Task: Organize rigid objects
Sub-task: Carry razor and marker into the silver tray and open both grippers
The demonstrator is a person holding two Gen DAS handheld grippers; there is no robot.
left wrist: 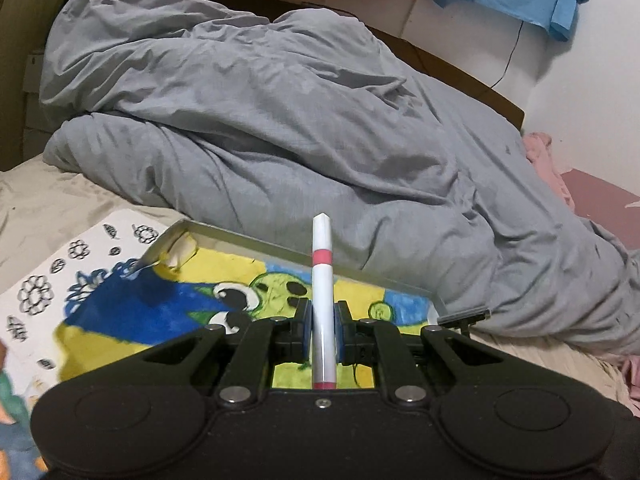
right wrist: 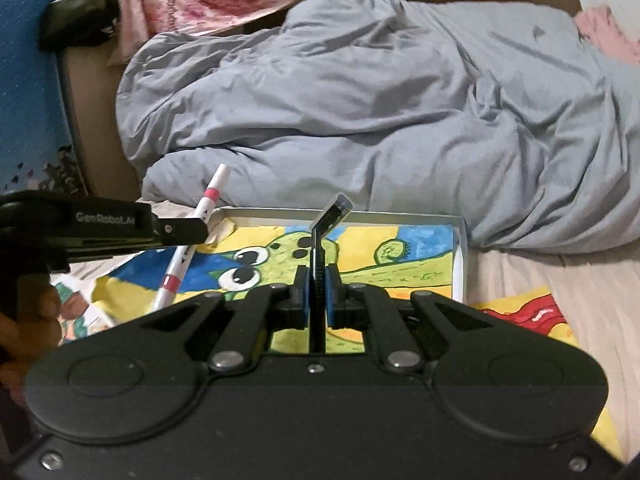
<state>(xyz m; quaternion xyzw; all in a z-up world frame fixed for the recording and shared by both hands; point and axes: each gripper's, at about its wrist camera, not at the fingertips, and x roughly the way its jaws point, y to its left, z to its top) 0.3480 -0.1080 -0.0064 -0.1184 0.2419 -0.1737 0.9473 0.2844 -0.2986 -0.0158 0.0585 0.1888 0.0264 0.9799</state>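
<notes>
I've got L gripper point(left wrist: 323, 320) clamped on white marker point(left wrist: 322, 280), R gripper point(right wrist: 318, 292) clamped on what looks like a razor point(right wrist: 320, 264), both above tray point(right wrist: 460, 240).

A smooth, glossy plastic marker point(left wrist: 322, 276) is seen above the matt metal tray point(left wrist: 256, 240). Beyond the tray, soft wrinkled grey cloth is shown on the duvet point(left wrist: 280, 120).

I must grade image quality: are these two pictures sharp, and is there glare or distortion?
Left wrist view: white marker sharp, picture's left edge smeared, fisheye bends the tray rim. Right wrist view: black razor clear, dim corners, no strong glare.
</notes>
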